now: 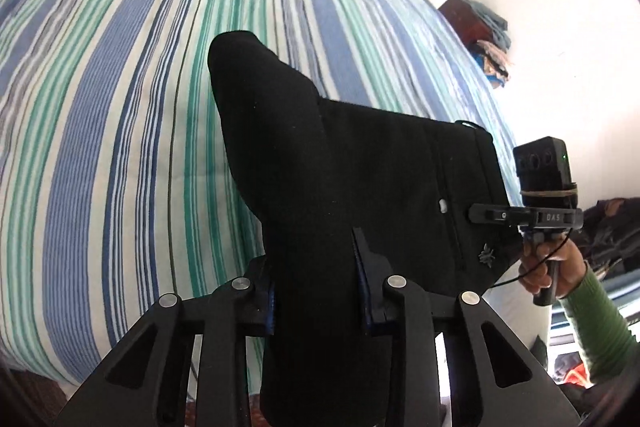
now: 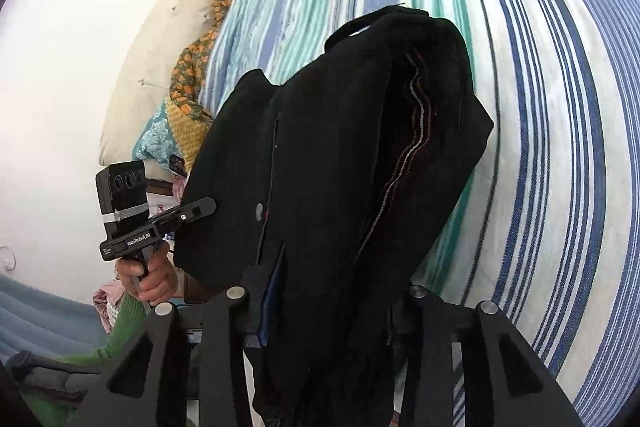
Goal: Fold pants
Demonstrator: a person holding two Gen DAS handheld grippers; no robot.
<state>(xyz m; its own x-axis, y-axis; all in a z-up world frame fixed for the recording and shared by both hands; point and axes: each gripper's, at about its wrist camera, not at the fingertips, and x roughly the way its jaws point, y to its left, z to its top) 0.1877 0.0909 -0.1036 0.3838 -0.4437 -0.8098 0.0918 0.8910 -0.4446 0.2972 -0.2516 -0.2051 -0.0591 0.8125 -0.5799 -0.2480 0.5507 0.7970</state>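
Both jaws pinch black pants (image 1: 340,187), blocking the striped bedspread (image 1: 120,107) beyond.

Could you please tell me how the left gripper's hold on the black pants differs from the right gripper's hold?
The left gripper pinches a smooth, flat stretch of the pants; the right gripper pinches a thick bunch showing a stitched seam. Both are shut on the cloth, lifting it above the striped bed.

The left wrist view looks steeply down along its own left gripper (image 1: 316,291), close above the striped bed (image 1: 120,107). The right wrist view looks less steeply down along the right gripper (image 2: 328,307). Both share the black pants (image 1: 340,187), the bed, and each shows the other gripper at frame edge.
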